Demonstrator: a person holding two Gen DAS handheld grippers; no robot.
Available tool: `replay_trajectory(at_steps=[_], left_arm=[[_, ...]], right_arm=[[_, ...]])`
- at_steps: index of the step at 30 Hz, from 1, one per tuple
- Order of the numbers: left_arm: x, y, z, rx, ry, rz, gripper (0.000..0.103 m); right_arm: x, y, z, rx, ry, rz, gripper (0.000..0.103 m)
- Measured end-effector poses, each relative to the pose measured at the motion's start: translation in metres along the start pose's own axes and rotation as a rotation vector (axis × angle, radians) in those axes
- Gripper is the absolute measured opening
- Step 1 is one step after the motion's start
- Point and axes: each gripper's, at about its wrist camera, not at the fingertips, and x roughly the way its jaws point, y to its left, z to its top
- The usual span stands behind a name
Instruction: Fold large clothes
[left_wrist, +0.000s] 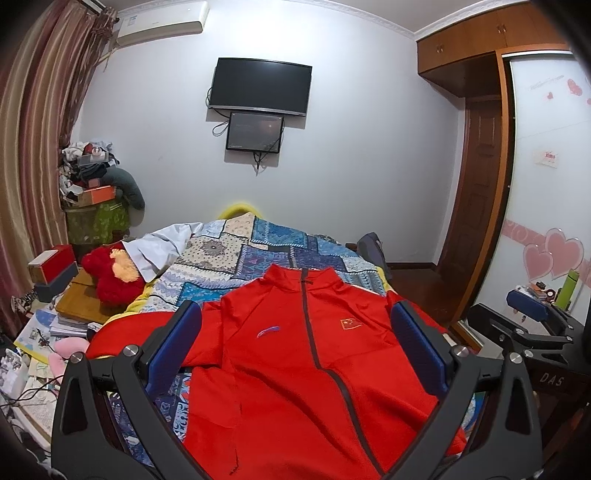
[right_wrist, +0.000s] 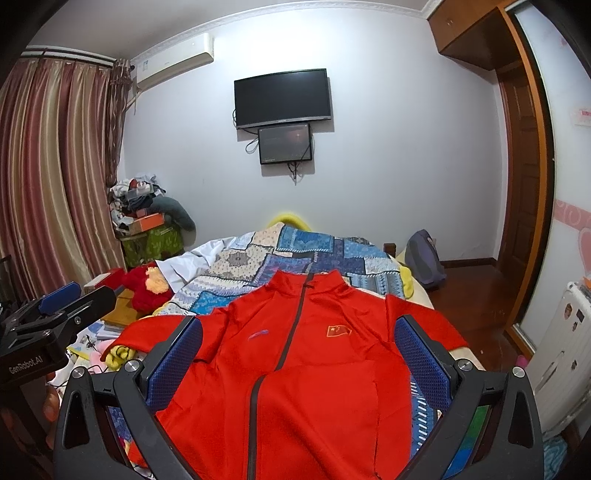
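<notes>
A red zip jacket (left_wrist: 295, 354) with a small flag patch lies flat, front up, on a patterned quilt on the bed (left_wrist: 258, 254); it also shows in the right wrist view (right_wrist: 306, 362). Its collar points away from me and the sleeves spread to both sides. My left gripper (left_wrist: 295, 343) is open and empty, held above the jacket's chest. My right gripper (right_wrist: 299, 354) is open and empty, held above the jacket too. The right gripper shows at the right edge of the left wrist view (left_wrist: 532, 314). The left gripper shows at the left of the right wrist view (right_wrist: 62, 295).
A red plush toy (left_wrist: 110, 273) and a white garment (left_wrist: 159, 247) lie at the bed's far left. Boxes, books and cables clutter the left side (left_wrist: 48, 332). A wardrobe (left_wrist: 546, 184) stands to the right. A grey backpack (right_wrist: 424, 258) sits on the floor.
</notes>
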Motion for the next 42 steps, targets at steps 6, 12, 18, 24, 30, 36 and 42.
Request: replay_trajectory(at_steps=[6,12,18,24,30,36,42], left_arm=[[0.026,0.032,0.004,-0.023,0.025,0.082,0.103],[0.069,0.089,0.005,-0.074,0.062,0.195,0.103],[0.127,0.167,-0.005,-0.133,0.178,0.340,0.103],[0.182,0.244,-0.047,-0.235,0.345,0.451,0.103],[0.219,0.285,-0.103,-0.415,0.544,0.379,0.103],[0.236,0.304,-0.135,-0.603,0.603,0.290,0.090],[0.250,0.323,-0.141,-0.689,0.613,0.311,0.047]], right_arm=[[0.029,0.001,0.010,-0.015,0.031,0.025,0.103],[0.083,0.001,0.019,-0.042,0.082,0.023,0.103],[0.163,-0.004,0.028,-0.040,0.206,0.069,0.103],[0.259,-0.004,0.033,-0.048,0.364,0.114,0.103],[0.340,0.011,0.021,-0.117,0.496,0.141,0.103],[0.416,0.026,-0.011,-0.143,0.681,0.209,0.103],[0.463,0.049,-0.042,-0.167,0.805,0.261,0.103]])
